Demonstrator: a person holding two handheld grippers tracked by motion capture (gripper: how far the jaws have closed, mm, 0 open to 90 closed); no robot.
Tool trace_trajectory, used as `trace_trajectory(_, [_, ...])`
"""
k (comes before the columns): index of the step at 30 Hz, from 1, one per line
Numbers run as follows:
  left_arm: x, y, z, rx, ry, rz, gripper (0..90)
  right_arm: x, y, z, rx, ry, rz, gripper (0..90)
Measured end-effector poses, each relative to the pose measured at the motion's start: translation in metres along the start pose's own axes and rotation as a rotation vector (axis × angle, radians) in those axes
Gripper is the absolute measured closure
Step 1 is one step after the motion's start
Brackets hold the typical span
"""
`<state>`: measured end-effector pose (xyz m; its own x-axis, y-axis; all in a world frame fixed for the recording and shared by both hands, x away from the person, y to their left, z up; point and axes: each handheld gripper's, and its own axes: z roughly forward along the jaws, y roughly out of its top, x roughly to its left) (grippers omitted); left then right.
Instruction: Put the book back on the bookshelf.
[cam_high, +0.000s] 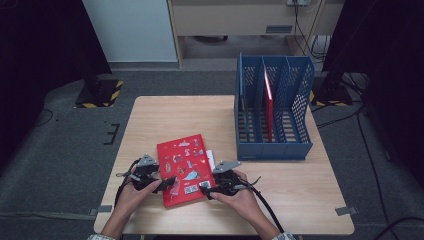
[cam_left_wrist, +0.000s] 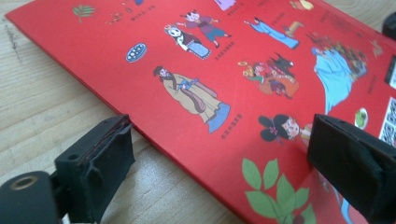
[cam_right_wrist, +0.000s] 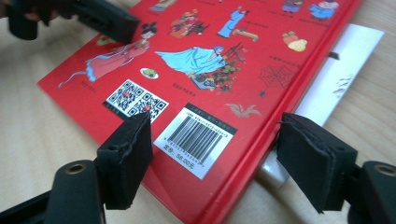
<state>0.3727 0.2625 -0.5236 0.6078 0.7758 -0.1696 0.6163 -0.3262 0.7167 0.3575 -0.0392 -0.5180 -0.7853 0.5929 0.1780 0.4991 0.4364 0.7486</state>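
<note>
Wooden table (cam_high: 300, 190): red picture book (cam_high: 184, 167) lies flat near front edge, blue file rack (cam_high: 272, 107) behind. Left gripper (cam_high: 167, 182) & right gripper (cam_high: 206, 191) both open, straddling its edges, nothing pinched. Step, I'd say: grasping; next needs jaws closing w/ even grip.

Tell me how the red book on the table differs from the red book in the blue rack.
The red book on the table lies flat, cover up; the red book in the rack stands upright on edge. The first shows a cover with small pictures, a barcode and codes; the second shows only a thin edge. The first sits between the left gripper and right gripper; the second rests in the blue rack, away from both. Both are red.
</note>
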Motion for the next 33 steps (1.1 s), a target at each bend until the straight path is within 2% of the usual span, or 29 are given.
trace_trajectory(3, [-0.002, 0.001, 0.000, 0.000, 0.001, 0.022, 8.6, 0.004, -0.002, -0.003, 0.004, 0.012, -0.012, 27.4])
trace_trajectory(8, [-0.005, 0.001, 0.000, 0.001, -0.005, 0.029, 9.8, 0.010, -0.006, -0.007, 0.012, 0.027, -0.007, 27.0])
trace_trajectory(17, [-0.014, 0.003, -0.001, 0.011, -0.014, 0.082, 12.8, 0.019, -0.009, -0.016, 0.014, 0.048, -0.028, 26.4])
trace_trajectory(29, [-0.020, 0.004, 0.001, 0.016, -0.032, 0.108, 12.8, 0.008, -0.010, -0.014, 0.004, 0.040, 0.030, 21.4])
trace_trajectory(33, [-0.021, 0.005, 0.003, 0.014, -0.038, 0.114, 12.2, 0.004, -0.010, -0.015, 0.009, 0.040, 0.031, 20.4])
